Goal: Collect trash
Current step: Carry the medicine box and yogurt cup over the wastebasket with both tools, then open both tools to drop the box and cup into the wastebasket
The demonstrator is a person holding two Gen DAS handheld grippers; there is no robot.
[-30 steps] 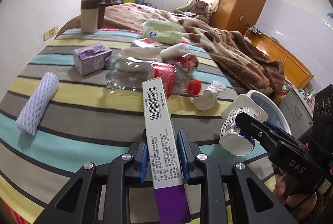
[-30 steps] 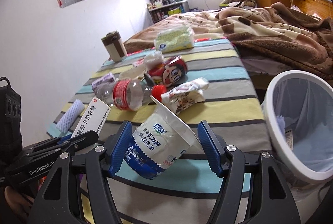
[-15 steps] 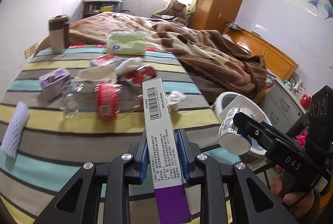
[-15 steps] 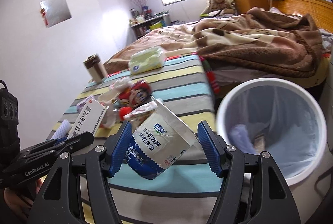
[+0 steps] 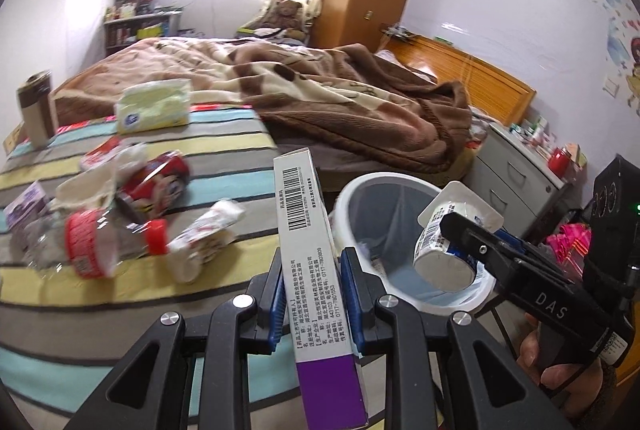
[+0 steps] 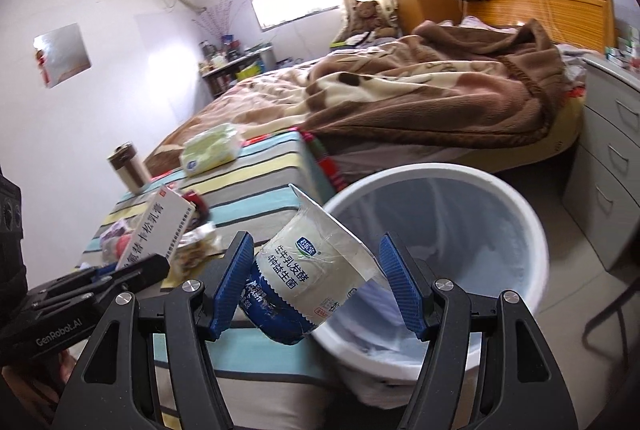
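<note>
White plastic forms the round waste bin [image 6: 520, 214], lined with a thin bluish bag that holds a few scraps at the bottom; it stands on the floor at the corner of the bed [image 5: 224, 150], beside the grey drawer unit [image 6: 600, 166]. The bed's near end is covered by a sheet striped in grey, yellow and turquoise, with a rumpled brown blanket [image 5: 352, 98] further back.

On the stripes, litter lies scattered: a crushed clear plastic bottle [image 5: 92, 246] with a red label and red cap, a dented red can [image 5: 160, 182] behind it, a crumpled white wrapper [image 5: 204, 234] beside the cap, and a small purple carton [image 5: 24, 202] at the left edge. A green tissue pack [image 5: 154, 106] and a brown-and-cream tumbler [image 5: 36, 110] sit further off.

The left gripper [image 5: 312, 294] is clamped on a long, narrow medicine box [image 5: 316, 270], white with a barcode, black print and a purple lower end, standing upright between the blue pads, near the bin's rim in this view.

The right gripper [image 6: 316, 282] holds a white yoghurt cup [image 6: 312, 270] with blue printing and a blue base, tilted, its peeled foil lid sticking up. The pads sit wide against its sides, and the cup hangs at the bin's near edge, above the bed corner.
</note>
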